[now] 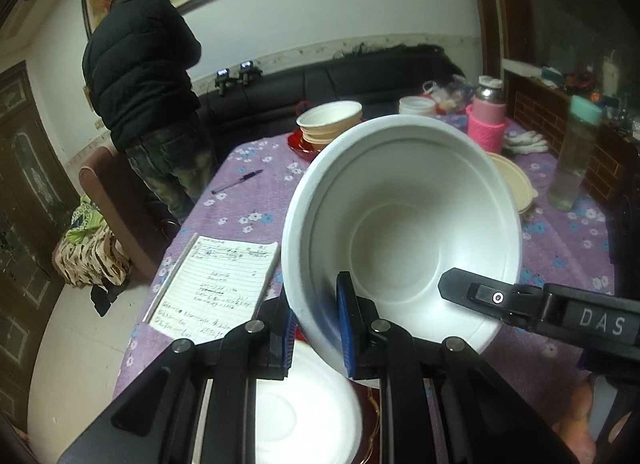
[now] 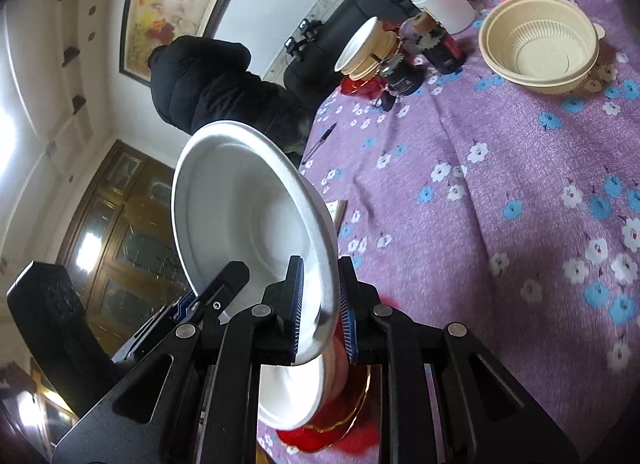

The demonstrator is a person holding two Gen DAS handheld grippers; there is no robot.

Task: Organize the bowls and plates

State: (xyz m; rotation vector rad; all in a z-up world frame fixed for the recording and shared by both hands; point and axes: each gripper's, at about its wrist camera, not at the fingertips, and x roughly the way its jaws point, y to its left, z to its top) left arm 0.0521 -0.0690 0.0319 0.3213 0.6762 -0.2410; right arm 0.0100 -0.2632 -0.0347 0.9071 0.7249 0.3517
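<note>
A white foam bowl is held tilted above the purple flowered table, and both grippers pinch its rim. My left gripper is shut on its near rim. My right gripper is shut on the opposite rim of the same bowl; its finger also shows in the left wrist view. Below the bowl lies another white bowl on a red and gold plate. A stack of cream bowls on a red plate stands at the table's far side. A beige ribbed bowl sits far right.
A lined notebook and a pen lie at the left of the table. A pink-sleeved flask, a clear bottle, a white cup and white gloves stand at the back. A person in black stands by the sofa.
</note>
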